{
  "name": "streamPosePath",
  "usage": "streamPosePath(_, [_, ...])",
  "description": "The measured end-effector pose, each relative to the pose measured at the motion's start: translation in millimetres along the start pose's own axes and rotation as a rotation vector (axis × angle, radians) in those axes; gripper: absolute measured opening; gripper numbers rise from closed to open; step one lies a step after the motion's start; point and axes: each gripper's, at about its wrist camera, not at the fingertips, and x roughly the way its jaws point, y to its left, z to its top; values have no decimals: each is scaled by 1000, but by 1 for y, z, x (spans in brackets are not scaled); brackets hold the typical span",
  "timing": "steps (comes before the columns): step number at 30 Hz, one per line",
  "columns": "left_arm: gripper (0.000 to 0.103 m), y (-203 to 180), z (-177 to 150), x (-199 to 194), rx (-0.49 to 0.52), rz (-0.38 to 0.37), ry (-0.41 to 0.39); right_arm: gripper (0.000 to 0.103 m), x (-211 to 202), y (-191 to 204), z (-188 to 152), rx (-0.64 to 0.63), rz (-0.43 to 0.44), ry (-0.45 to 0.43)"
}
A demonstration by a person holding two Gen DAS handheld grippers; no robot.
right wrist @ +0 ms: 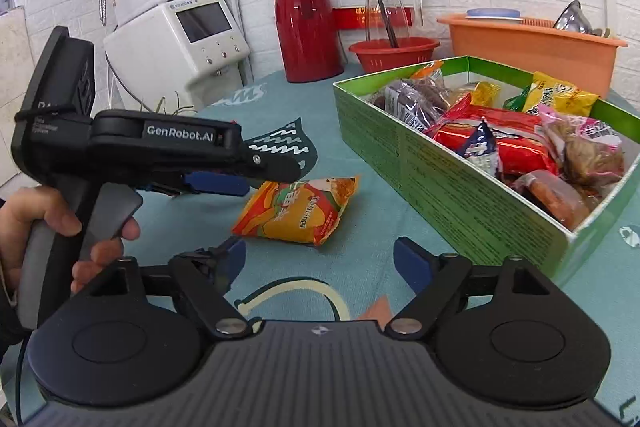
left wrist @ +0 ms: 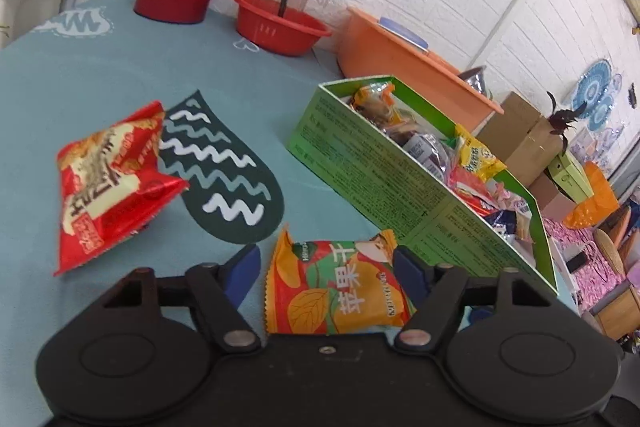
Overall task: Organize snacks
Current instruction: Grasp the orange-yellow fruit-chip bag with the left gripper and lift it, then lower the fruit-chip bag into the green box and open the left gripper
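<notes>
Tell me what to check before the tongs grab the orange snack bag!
1. Left tongs open wide enough: ok, both blue pads stand apart, one on each side of the orange snack bag.
2. Bag lined up between the pads: ok in the left wrist view.
3. Pads pressing on the bag: not ok yet, it lies loose on the tablecloth.
4. Right tongs out of the way: ok, open and empty, short of the bag.
5. Room in the green box: cannot tell, it already holds many snacks.
6. Other loose snacks: not ok, the red snack bag is on the cloth, outside the box.
</notes>
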Motion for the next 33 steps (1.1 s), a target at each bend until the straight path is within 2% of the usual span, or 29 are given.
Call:
streamPosePath(2, [100, 0, 0, 4, 10, 1, 6, 103, 7, 0, 3, 3, 6, 1])
streamPosePath(5, [92, 3, 0, 9, 9, -18, 22, 102, 17, 1, 8, -2, 4, 8])
streamPosePath(8, [90, 6, -2, 10, 17, -32, 17, 92, 28, -1, 12, 8, 4, 19])
streamPosePath(9, [90, 6, -3, 9, 19, -37, 13, 86, 32, -3, 12, 19, 2, 21])
streamPosePath(10, [89, 6, -5, 9, 25, -40, 7, 71, 35, -4, 12, 30, 3, 27])
streamPosePath(12, [79, 4, -10, 8, 49, -28, -15, 52, 42, -7, 9, 53, 32, 55])
streamPosePath(13, [76, 2, -13, 8, 66, -11, -27, 51, 42, -8, 7, 74, 44, 52])
streamPosePath(14, [68, 0, -15, 7, 75, -4, -29, 50, 40, -8, 5, 80, 42, 45])
streamPosePath(15, [60, 0, -16, 6, 55, -30, -21, 46, 37, -7, 5, 71, 39, 40])
streamPosePath(17, [60, -6, -20, 4, 44, -30, -25, 39, 31, -4, 4, 55, 23, 36])
streamPosePath(23, [57, -28, -21, -5, 55, -72, -49, 37, 8, -11, 3, 49, -11, -3])
streamPosePath(29, [57, -69, 1, -32, 143, -119, -145, 36, -31, -16, 19, 30, -25, -135])
streamPosePath(33, [57, -93, 22, -34, 173, -156, -189, 36, -48, -28, 36, 31, -31, -221])
